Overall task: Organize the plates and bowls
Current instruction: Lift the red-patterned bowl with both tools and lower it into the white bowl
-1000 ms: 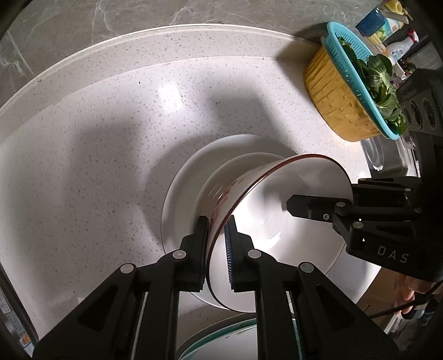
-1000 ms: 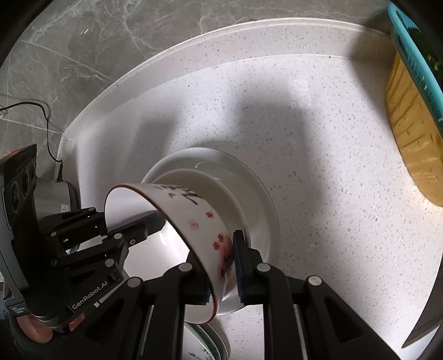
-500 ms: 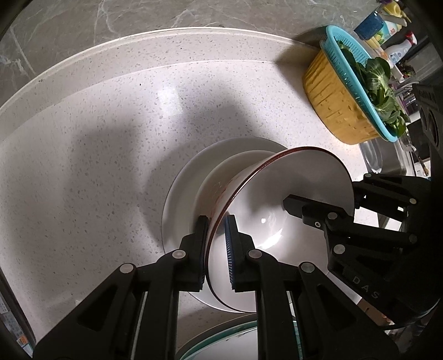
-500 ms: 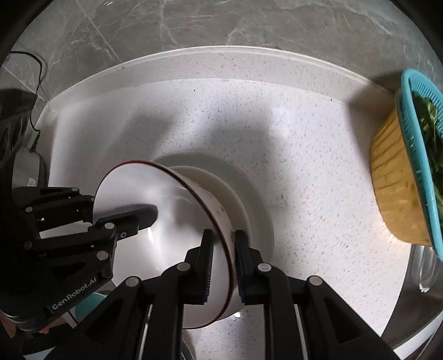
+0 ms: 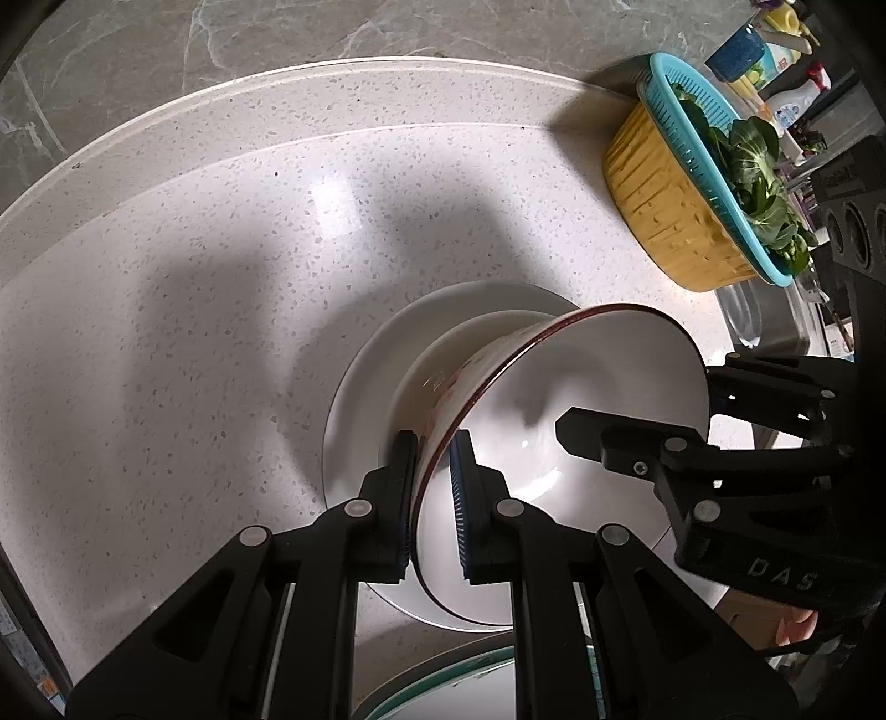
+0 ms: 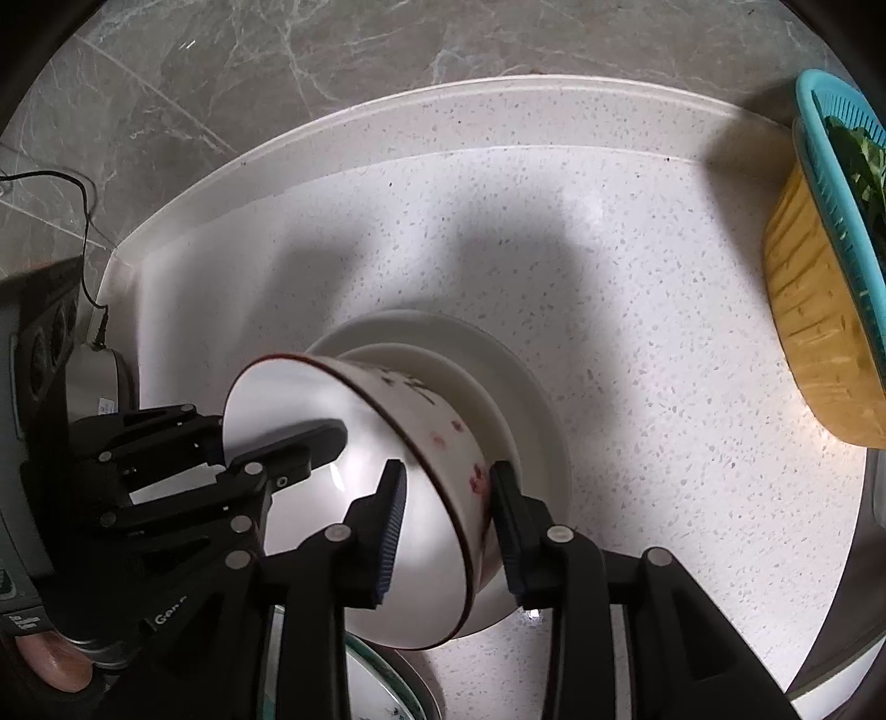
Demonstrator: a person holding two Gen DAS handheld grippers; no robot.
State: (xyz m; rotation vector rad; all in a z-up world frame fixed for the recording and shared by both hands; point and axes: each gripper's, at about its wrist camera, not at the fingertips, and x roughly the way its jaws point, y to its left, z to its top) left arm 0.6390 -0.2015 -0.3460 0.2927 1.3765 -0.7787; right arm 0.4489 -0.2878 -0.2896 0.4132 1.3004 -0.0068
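A white bowl with a dark red rim and red flowers is tilted on a stack of white plates on the speckled counter. My left gripper is shut on the bowl's near rim. My right gripper straddles the opposite rim with its jaws spread and a gap beside each pad; it also shows in the left wrist view. The left gripper shows in the right wrist view.
A yellow basket with a teal strainer of greens stands at the right. A teal-rimmed plate lies near me. Bottles stand far right. A marble wall backs the counter.
My right gripper's jaws have spread from the bowl's rim. The bowl has tipped lower onto the plate stack. My left gripper keeps its hold.
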